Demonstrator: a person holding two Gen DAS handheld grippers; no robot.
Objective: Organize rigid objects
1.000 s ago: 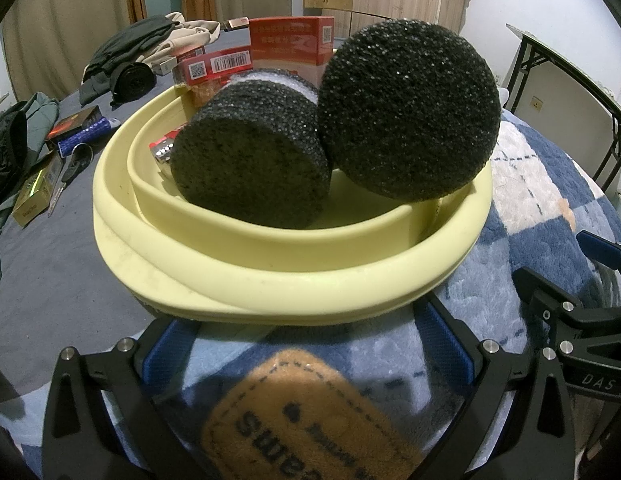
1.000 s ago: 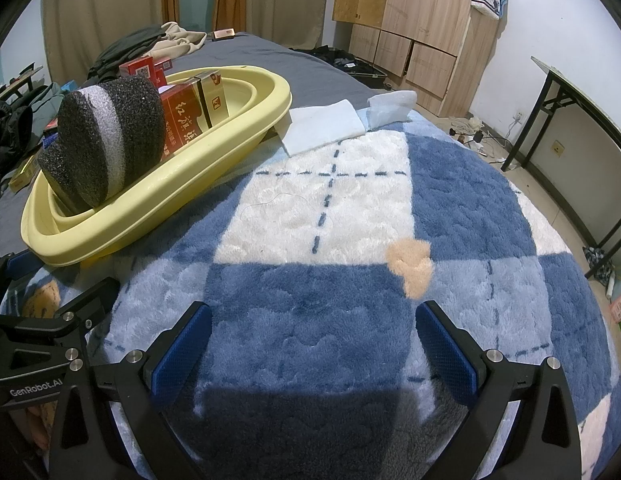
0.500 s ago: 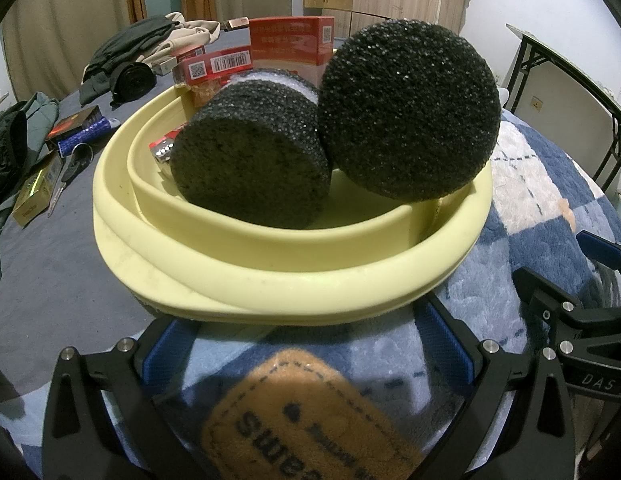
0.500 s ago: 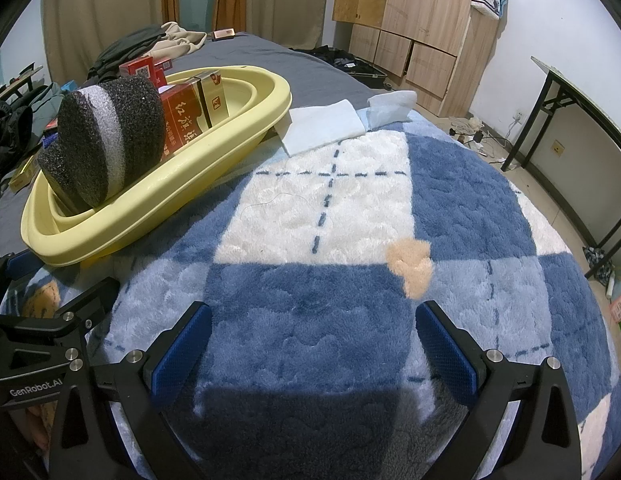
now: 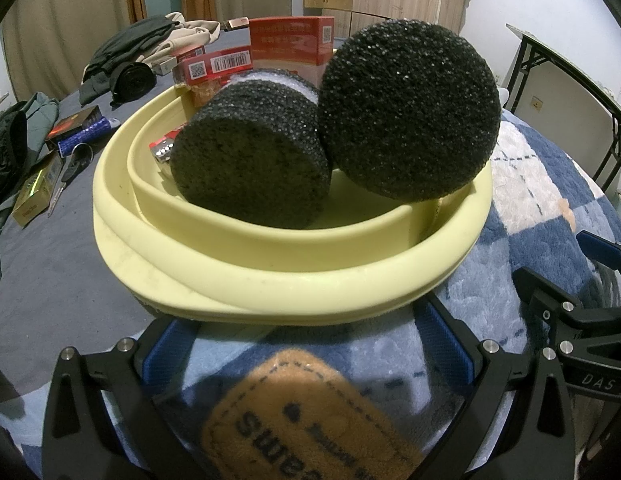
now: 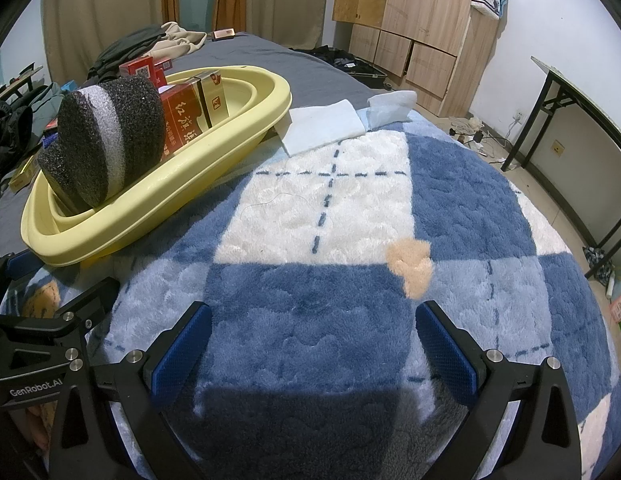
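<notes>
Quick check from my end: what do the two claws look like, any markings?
Both are matte black frames with silver screws and two fingers faced with blue textured pads. The left claw shows "GenRobot.AI" in white on its body in the right view; the right claw shows "DAS" on its body in the left view. No cables or sleeves visible.

Even, fairly bright indoor light falls from above and behind both cameras; no glare on the matt surfaces, only a soft sheen on the rim of the yellow basin (image 5: 294,280) just ahead of the left gripper (image 5: 306,344); a hard-edged dark shadow lies on the blanket (image 6: 470,184) between and just ahead of the right gripper (image 6: 312,344) fingers; strong fisheye bending and black vignetting at every corner; the orange patch (image 5: 310,416) nearest the left lens is blurred; distant room detail soft.
</notes>
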